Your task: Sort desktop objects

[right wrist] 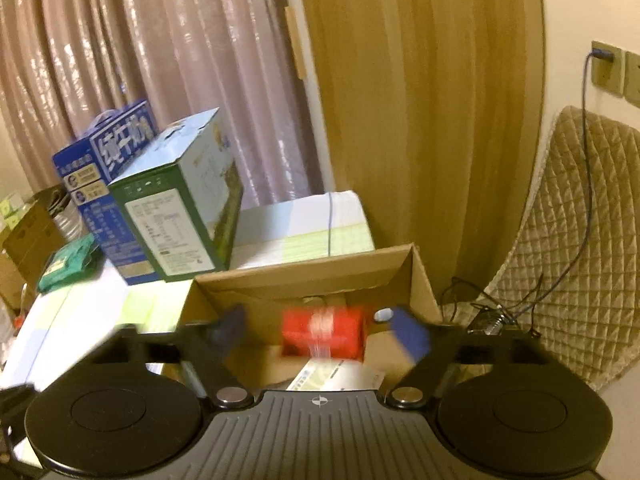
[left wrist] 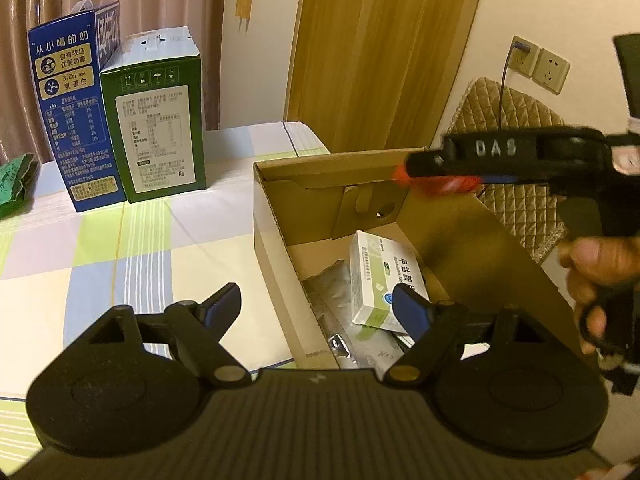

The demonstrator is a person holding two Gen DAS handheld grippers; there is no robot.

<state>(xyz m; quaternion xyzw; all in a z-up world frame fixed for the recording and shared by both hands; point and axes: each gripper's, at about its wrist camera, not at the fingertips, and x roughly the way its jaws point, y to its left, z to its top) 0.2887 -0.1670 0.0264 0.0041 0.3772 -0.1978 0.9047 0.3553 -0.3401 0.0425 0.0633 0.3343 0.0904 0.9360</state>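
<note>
An open cardboard box [left wrist: 272, 216] [right wrist: 304, 280] sits at the right end of the table. Inside lie a white-and-green medicine box [left wrist: 376, 276] [right wrist: 336, 376] and clear plastic-wrapped items [left wrist: 336, 292]. A red packet [right wrist: 324, 332] [left wrist: 460, 184], blurred, is in the air above the box, between the blue pads of my right gripper [right wrist: 320, 330]. Those pads stand wide of it on both sides, so the gripper is open. A hand [left wrist: 600, 264] holds that tool. My left gripper [left wrist: 318, 308] is open over the box's near left corner, with nothing gripped.
A blue milk carton [left wrist: 76, 120] and a green carton [left wrist: 160, 120] stand at the back left on the checked tablecloth [left wrist: 140, 248]. A green packet [left wrist: 16, 184] lies at the far left. A quilted chair back [left wrist: 516, 120] and wall sockets [left wrist: 540, 64] with a cable are at the right.
</note>
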